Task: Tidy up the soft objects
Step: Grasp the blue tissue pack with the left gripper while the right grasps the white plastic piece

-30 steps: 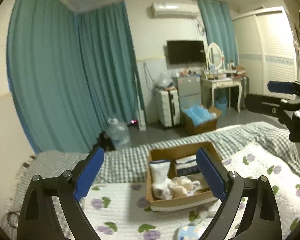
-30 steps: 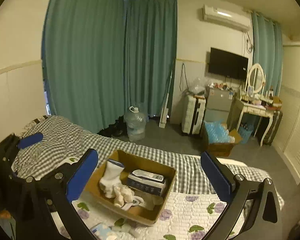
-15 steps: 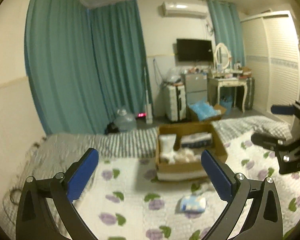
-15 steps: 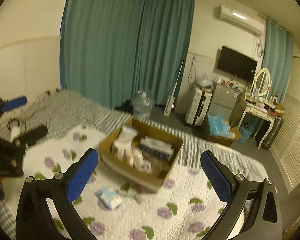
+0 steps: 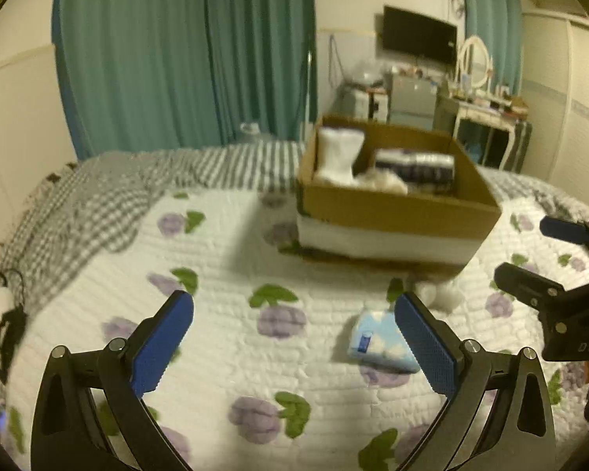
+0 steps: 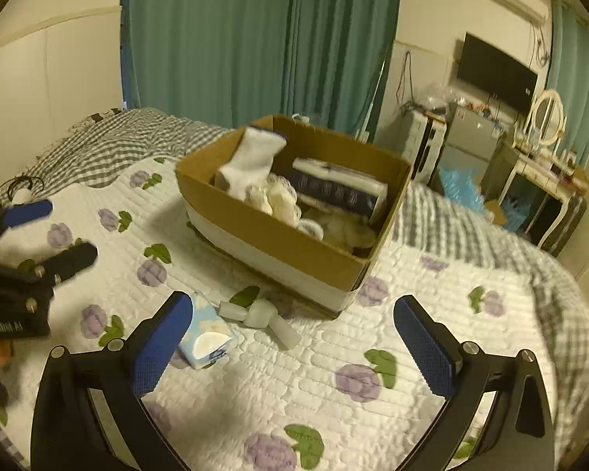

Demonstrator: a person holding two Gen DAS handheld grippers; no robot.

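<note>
Both tools hang over the floral quilt with nothing in them. The left gripper has its blue pads spread wide, and the right gripper is released just as far.

Nearest to the fingers lies a small blue tissue pack, flat on the quilt; in the right wrist view it sits just beside the right gripper's left pad, in the left wrist view just inside the left gripper's right pad. Just beyond it lies a pale, knotted soft item, perhaps a rolled sock or cloth, close to the front of the cardboard box.

The step in hand looks like the approach to a pick-up: the loose pieces on the quilt probably go into the box. The next move calls for lowering one gripper over the tissue pack, straddling it, then closing gently, since the pack and the quilt both give.

The box already holds a white sock standing at its left end, cream plush pieces and a dark wrapped pack. The two grippers hover near each other and could crowd the same item. Farther off are a checked blanket, teal curtains, a dressing table and a wall television.
</note>
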